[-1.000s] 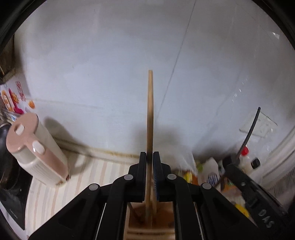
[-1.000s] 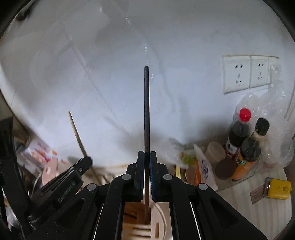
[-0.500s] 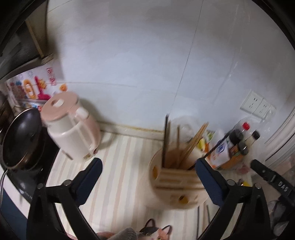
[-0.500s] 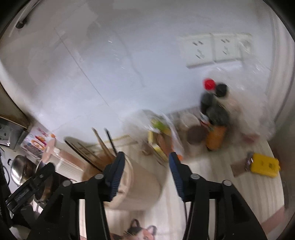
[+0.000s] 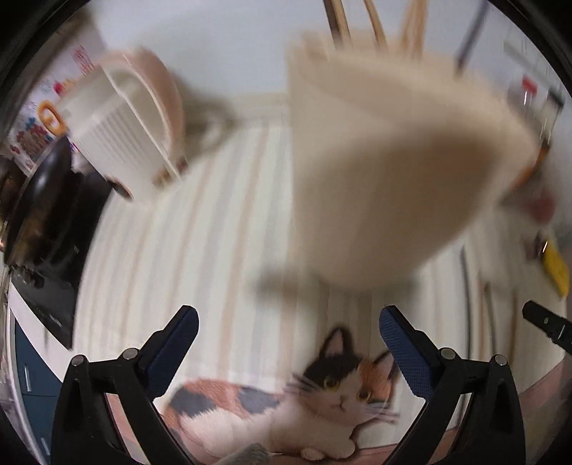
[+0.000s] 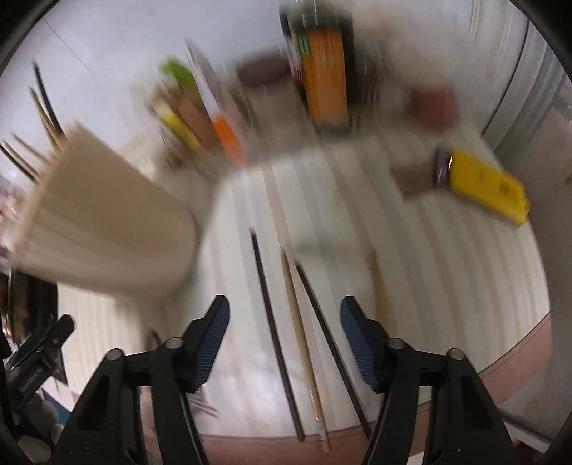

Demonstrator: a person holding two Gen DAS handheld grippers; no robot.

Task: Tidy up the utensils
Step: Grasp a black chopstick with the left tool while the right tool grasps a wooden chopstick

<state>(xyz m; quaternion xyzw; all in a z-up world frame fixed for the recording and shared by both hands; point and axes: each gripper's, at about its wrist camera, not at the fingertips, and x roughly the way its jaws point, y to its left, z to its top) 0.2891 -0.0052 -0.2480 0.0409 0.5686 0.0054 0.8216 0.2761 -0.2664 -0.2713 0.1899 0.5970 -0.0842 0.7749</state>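
A beige utensil holder (image 5: 386, 150) stands on the striped mat with several chopsticks (image 5: 375, 21) sticking out of its top; it also shows in the right wrist view (image 6: 96, 221). My left gripper (image 5: 287, 339) is open and empty, low over the mat in front of the holder. My right gripper (image 6: 284, 336) is open and empty, just above loose chopsticks on the mat: a dark one (image 6: 271, 329), a wooden one (image 6: 300, 332) and another dark one (image 6: 329, 339) lie between its fingers. Both views are motion-blurred.
A pink-and-white kettle (image 5: 125, 118) and a black stove with a pan (image 5: 46, 200) stand left. Sauce bottles (image 6: 325, 71), food packets (image 6: 200, 118) and a yellow box (image 6: 489, 186) sit at the back right. A cat picture (image 5: 321, 404) marks the mat's front edge.
Both grippers released their chopsticks into the holder, opened wide, and dropped down toward the mat. The right one now hovers over the loose chopsticks.
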